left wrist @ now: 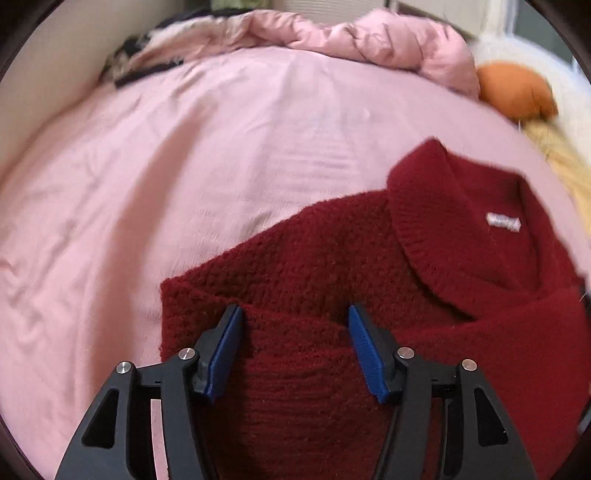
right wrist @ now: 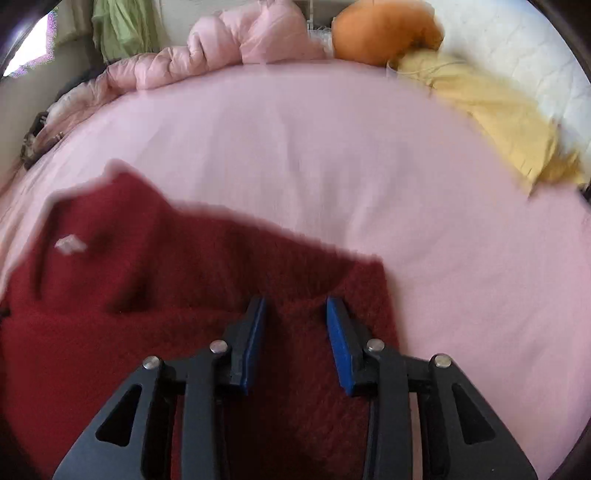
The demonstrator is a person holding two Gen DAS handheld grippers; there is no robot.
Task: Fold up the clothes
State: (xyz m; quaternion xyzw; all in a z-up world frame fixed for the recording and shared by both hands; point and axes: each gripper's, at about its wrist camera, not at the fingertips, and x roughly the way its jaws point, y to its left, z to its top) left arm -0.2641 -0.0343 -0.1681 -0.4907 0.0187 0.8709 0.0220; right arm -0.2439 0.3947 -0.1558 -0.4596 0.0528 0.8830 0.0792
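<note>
Left wrist view: left claw (left wrist: 295,314) and right claw (right wrist: 295,304) gape, empty, over red sweater (left wrist: 332,266); thick, floppy knit likely best pinched at shoulder edges beside collar (left wrist: 454,229).

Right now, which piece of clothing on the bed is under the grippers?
The dark red knit sweater, under both open grippers; the yellow garment lies far off by the orange cushion.

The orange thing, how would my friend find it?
Start at the big pink bed. At its far edge, beside the puffy pink quilt, sits an orange cushion. It is the only round orange thing; the cloth next to it is yellow.
</note>
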